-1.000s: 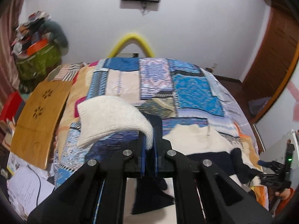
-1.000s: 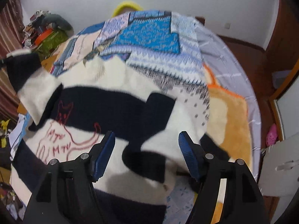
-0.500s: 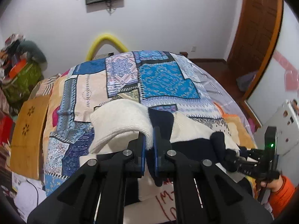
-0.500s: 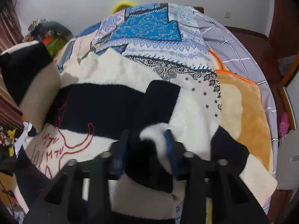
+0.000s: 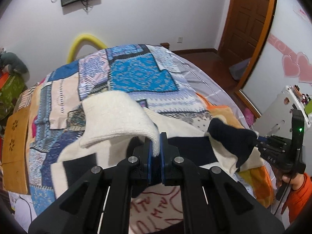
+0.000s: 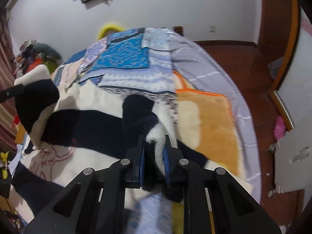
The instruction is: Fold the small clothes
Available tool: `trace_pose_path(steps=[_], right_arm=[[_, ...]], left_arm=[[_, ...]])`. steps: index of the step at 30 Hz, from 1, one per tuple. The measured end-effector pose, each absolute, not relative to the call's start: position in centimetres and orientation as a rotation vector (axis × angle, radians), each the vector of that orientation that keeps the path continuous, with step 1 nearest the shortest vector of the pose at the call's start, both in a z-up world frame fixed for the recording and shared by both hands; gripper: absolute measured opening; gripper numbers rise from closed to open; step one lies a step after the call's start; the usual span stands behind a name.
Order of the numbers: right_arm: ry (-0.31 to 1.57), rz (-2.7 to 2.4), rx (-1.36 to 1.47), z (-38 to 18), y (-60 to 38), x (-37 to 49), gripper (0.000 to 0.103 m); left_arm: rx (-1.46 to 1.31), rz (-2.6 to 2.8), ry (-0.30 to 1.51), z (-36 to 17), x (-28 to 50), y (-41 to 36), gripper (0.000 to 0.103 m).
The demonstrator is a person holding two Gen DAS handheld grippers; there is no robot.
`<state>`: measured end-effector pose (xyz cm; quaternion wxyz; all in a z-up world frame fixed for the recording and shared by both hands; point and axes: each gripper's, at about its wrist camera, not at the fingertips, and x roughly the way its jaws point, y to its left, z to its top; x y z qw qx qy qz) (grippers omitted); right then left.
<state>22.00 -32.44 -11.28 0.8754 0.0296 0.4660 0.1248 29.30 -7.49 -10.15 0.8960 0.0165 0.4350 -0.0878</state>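
A small cream and navy striped sweater point(image 5: 187, 136) with a red cat drawing lies on the patchwork bed; it also shows in the right wrist view point(image 6: 93, 120). My left gripper point(image 5: 155, 146) is shut on the sweater's left sleeve point(image 5: 117, 115), cream cuff lifted above the body. My right gripper point(image 6: 154, 146) is shut on the right sleeve point(image 6: 140, 113), navy and cream, raised off the bed. The right gripper with its sleeve shows at the right of the left wrist view point(image 5: 257, 137). The left sleeve shows at the far left of the right wrist view point(image 6: 35, 99).
The patchwork quilt point(image 5: 140, 76) covers the bed, with an orange blanket point(image 6: 206, 120) at its right side. A wooden board point(image 5: 15, 142) leans at the bed's left. A door point(image 5: 247, 19) and wood floor lie to the right. A white cabinet point(image 5: 280, 109) stands near right.
My right gripper has closed on the right sleeve and lifted it. My left gripper has carried the left sleeve rightward over the sweater's body.
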Motion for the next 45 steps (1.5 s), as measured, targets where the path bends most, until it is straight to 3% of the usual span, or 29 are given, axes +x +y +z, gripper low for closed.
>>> trace_pose_path(steps=[15,29,34,39,45], right_arm=[[1.112,0.153,0.103,-13.8,-38.0,19.3,0.020],[1.009,0.224,0.054,-8.7,-35.6,17.6,0.020],[0.975,0.269,0.030,-7.4,-33.0,18.0,0.029],[0.971,0.311,0.008,-7.4,-30.5,18.9,0.033],[0.980,0.341,-0.004,-8.1,-27.7,20.0,0.040]], left_arm=[[0.048,-0.270,1.001,-14.2,29.7,-11.5,0.007],[0.092,-0.282,0.941,-12.1,27.4,-11.7,0.008],[0.084,-0.233,0.918,-10.9,26.7,-8.7,0.019],[0.062,-0.136,0.879,-9.6,26.0,-3.6,0.043],[0.039,-0.001,0.855,-9.0,25.2,3.9,0.061]])
